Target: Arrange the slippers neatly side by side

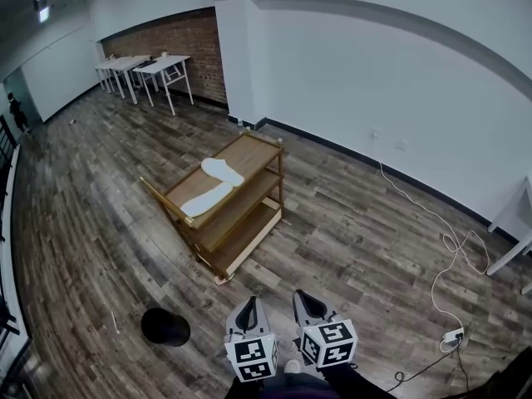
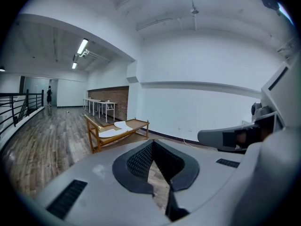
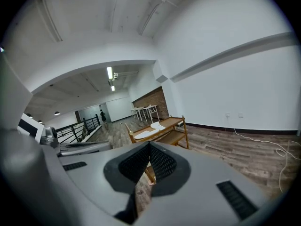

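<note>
1. Left gripper (image 1: 247,307) and right gripper (image 1: 309,303), near: jaws together, both empty.
2. Step looks like the approach; nothing reached.
3. Two flat white slippers (image 1: 207,199) lie askew on the far three-tier wooden rack (image 1: 268,150).
4. Next: close in, open jaws, take one slipper.

Grey grippers (image 1: 247,306) (image 1: 308,299) — black-marked white cubes (image 1: 252,357) (image 1: 330,342)

A large, sparsely furnished loft-style workroom or office hall is shown. A wood-plank floor (image 1: 100,223) is bounded by plain white walls (image 1: 374,65), with a brick wall (image 1: 187,44) and white tables (image 1: 141,65) set at 11 o'clock. Strip lights (image 2: 82,46) are fixed to the ceiling, a black railing (image 2: 19,106) is seen at 9 o'clock, and a cable (image 1: 450,241) is trailed to a power strip (image 1: 453,336) at 4 o'clock.
</note>
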Tool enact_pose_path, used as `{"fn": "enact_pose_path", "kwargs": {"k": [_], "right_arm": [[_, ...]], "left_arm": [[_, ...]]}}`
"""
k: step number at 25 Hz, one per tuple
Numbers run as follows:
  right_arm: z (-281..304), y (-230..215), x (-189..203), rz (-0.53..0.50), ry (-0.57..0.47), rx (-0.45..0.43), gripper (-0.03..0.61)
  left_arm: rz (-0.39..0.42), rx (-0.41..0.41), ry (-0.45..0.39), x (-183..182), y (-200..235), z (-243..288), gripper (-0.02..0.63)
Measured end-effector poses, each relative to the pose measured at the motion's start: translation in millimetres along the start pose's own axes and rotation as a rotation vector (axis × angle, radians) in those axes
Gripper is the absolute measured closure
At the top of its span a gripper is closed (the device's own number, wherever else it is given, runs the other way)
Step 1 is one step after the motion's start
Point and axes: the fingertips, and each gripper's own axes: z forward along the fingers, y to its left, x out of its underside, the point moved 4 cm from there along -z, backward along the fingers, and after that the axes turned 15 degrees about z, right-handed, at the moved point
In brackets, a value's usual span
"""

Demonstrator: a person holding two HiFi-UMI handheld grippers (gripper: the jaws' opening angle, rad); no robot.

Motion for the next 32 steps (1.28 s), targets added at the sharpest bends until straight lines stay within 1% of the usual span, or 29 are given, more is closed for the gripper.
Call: {"fn": "enact_pose_path", "kwargs": {"k": [5, 9, 16, 24, 28, 32], "right_arm": [[15.3, -5.5, -1.2, 0.014, 0.012, 0.002, 0.580], [36.7, -10.5, -7.4, 0.019, 0.023, 0.012, 0.580], [87.6, -20.8, -37.3, 0.025, 0.005, 0.041, 0.580], [157.6, -24.0, -71.4, 0.024, -0.022, 0.071, 0.580], [181.8, -24.5, -79.0, 0.025, -0.031, 0.097, 0.580], [192.7, -30.7, -82.1, 0.029, -0.028, 0.132, 0.580]], "left_arm": [[-0.006, -0.005, 0.009, -1.4, 5.3, 13.5, 0.612], [-0.004, 0.004, 0.017, -3.4, 14.1, 36.1, 0.612], [0.011, 0.048, 0.003, -21.6, 33.0, 95.3, 0.614], [0.020, 0.086, -0.014, -38.3, 70.9, 164.1, 0.613], [0.022, 0.111, -0.018, -40.7, 86.8, 189.0, 0.614], [0.006, 0.136, -0.007, -38.4, 91.4, 207.6, 0.612]]}}
